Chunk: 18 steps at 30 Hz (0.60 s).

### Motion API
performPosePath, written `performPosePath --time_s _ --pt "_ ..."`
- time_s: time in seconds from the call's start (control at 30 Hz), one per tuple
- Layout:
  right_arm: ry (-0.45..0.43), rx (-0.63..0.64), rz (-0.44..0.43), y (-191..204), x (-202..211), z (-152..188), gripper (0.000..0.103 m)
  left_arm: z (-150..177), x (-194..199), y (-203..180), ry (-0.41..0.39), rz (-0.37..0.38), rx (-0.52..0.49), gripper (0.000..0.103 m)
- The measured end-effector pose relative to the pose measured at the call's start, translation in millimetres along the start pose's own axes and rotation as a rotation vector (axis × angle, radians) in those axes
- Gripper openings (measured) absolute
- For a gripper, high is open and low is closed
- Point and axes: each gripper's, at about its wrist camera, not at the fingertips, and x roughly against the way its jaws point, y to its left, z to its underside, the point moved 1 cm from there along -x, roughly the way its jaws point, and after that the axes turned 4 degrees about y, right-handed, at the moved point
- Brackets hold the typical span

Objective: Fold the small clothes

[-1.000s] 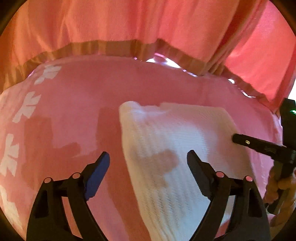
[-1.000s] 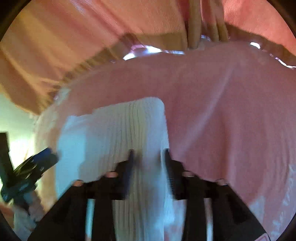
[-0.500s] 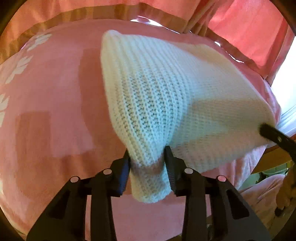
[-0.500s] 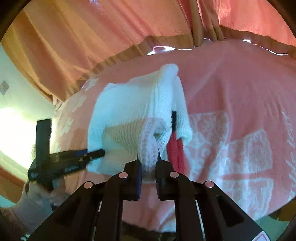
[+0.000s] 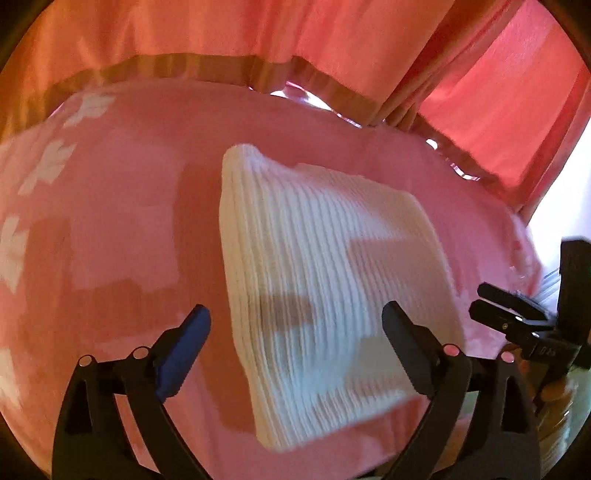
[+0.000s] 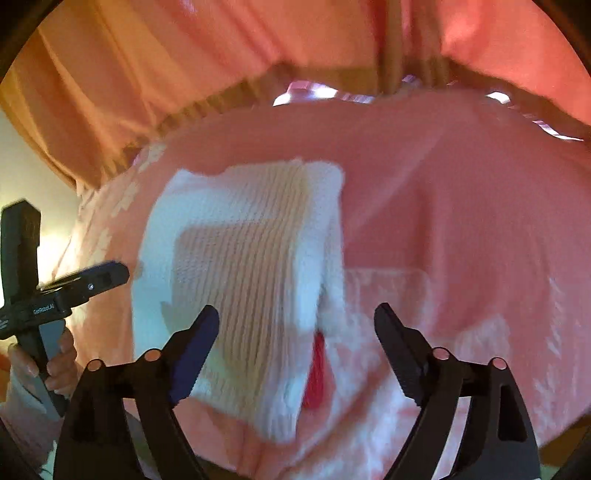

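opening wide, both: l gripper [image 5: 295,336], r gripper [image 6: 297,334] released above white knit [image 5: 325,288], lying on pink blanket [image 5: 122,229].

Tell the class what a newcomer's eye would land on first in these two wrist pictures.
The white knitted garment stands out first, lying folded on the pink blanket, with a red strip at its right edge in the right wrist view. Next come the left gripper and right gripper, jaws opening, nothing gripped. Pink curtains hang behind.

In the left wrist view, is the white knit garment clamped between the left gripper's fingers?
No: the left gripper stands open above the white knit garment, pads clear.
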Motion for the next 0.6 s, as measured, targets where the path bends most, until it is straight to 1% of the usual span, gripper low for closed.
performPosePath --time_s 0.07,0.1,0.17,0.2,0.23,0.3,0.33,0.37,0.4,0.43,0.47,0.53,0.6 --pt "0.07 -0.039 -0.002 -2.4 -38.9 -14.9 0.085 -6.1 -27.9 2.0 0.06 -0.018 0.002 0.092" --pt "0.102 -0.05 -0.018 -5.5 -55.9 -18.1 0.085 -3.4 -36.6 4.5 0.082 -0.009 0.006 0.092" --pt "0.149 -0.095 -0.04 -10.3 -78.9 -12.9 0.085 3.8 -53.5 14.8 0.111 0.014 0.027 0.094" --pt "0.158 -0.116 -0.085 -11.4 -86.2 -9.4 0.087 5.7 -58.5 17.6 0.116 0.039 0.048 0.096" --pt "0.142 -0.118 -0.101 -11.0 -86.7 -6.9 0.091 6.9 -63.8 21.6 0.13 0.069 0.084 0.097" --pt "0.134 -0.081 -0.09 -7.2 -88.8 -4.8 0.093 8.9 -68.9 24.9 0.157 0.12 0.115 0.097" --pt "0.126 -0.08 -0.09 -6.6 -89.3 -5.0 0.091 7.3 -71.6 26.7 0.161 0.135 0.13 0.097" --pt "0.111 -0.08 -0.089 -6.2 -88.8 -5.6 0.087 5.2 -73.4 26.8 0.158 0.143 0.132 0.097" --pt "0.102 -0.082 -0.096 -7.3 -88.0 -6.7 0.071 2.9 -74.2 27.6 0.155 0.147 0.122 0.095" --pt "0.1 -0.1 -0.136 -7.9 -87.0 -7.9 0.054 3.8 -74.2 25.0 0.149 0.151 0.106 0.085" --pt "0.096 -0.114 -0.153 -9.8 -85.2 -8.3 0.046 2.4 -71.7 20.5 0.139 0.152 0.085 0.081" --pt "0.063 -0.101 -0.139 -6.8 -73.0 -9.4 0.039 0.5 -64.6 15.0 0.122 0.144 0.065 0.062" --pt "0.024 -0.094 -0.126 -3.1 -57.7 -11.1 0.037 -2.2 -52.1 6.2 0.097 0.12 0.027 0.051"
